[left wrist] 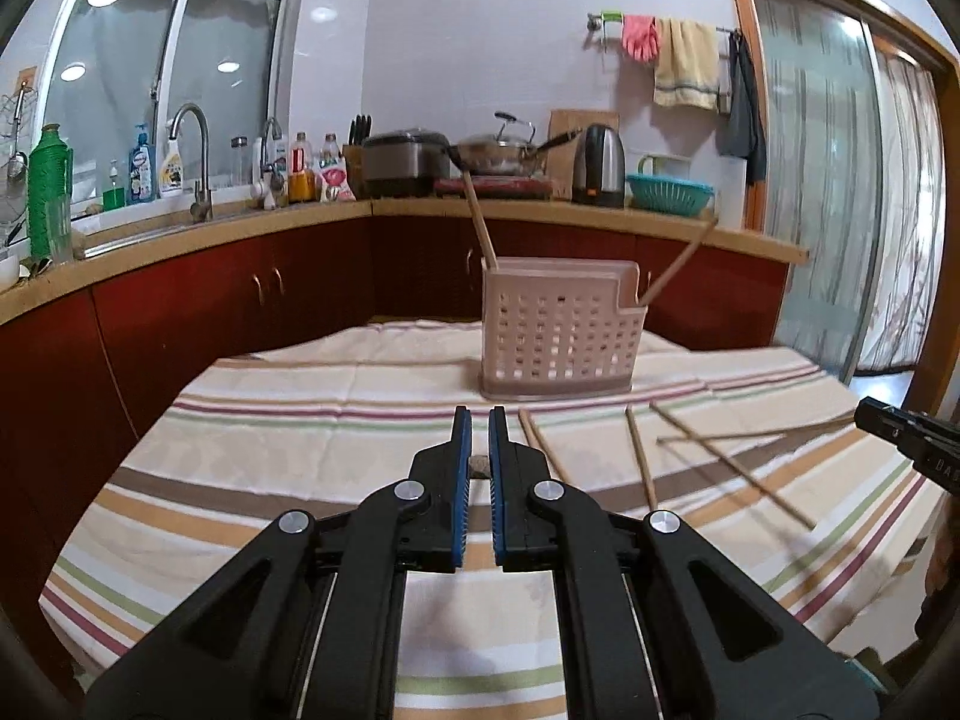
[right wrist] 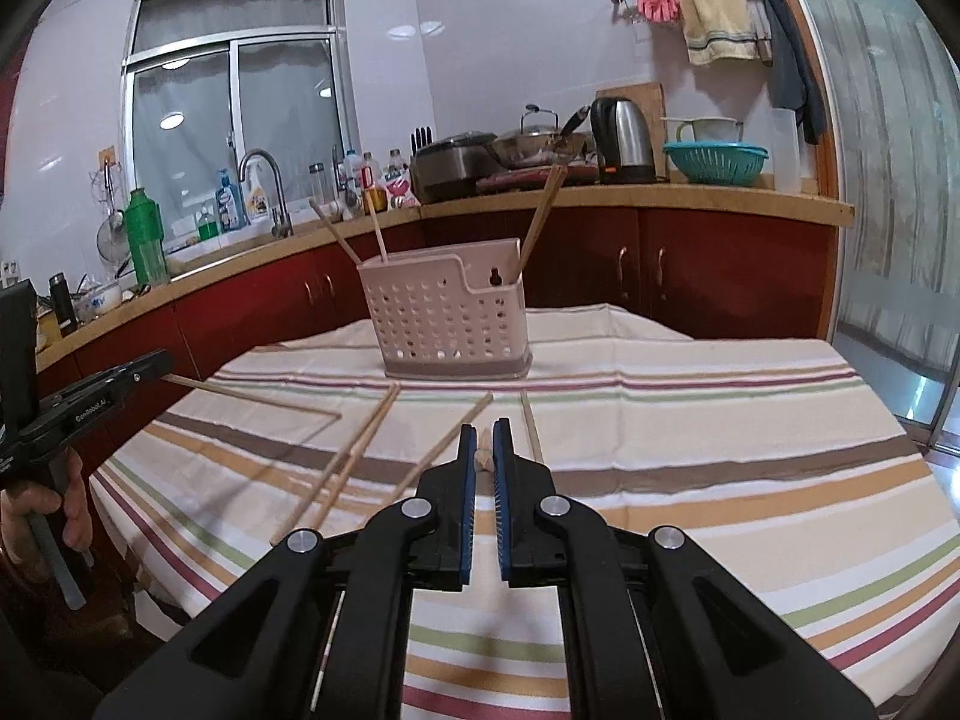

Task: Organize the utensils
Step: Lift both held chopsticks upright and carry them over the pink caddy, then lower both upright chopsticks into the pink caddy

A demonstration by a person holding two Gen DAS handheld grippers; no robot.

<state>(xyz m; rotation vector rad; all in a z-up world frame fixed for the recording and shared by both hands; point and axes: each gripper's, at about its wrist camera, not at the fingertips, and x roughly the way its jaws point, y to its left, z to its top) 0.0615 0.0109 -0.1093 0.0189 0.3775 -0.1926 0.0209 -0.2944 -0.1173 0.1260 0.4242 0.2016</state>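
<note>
Flanking loose chopsticks (right wrist: 354, 456) before the basket (right wrist: 447, 312), both tongs clamp chopsticks.

Legible text: white lettering "GenRobot.AI" on the black body of the left gripper (right wrist: 161, 363) in the right wrist view; partial letters "BA" on the right gripper (left wrist: 864, 411) at the left wrist view's edge; bottle labels unreadable.
</note>
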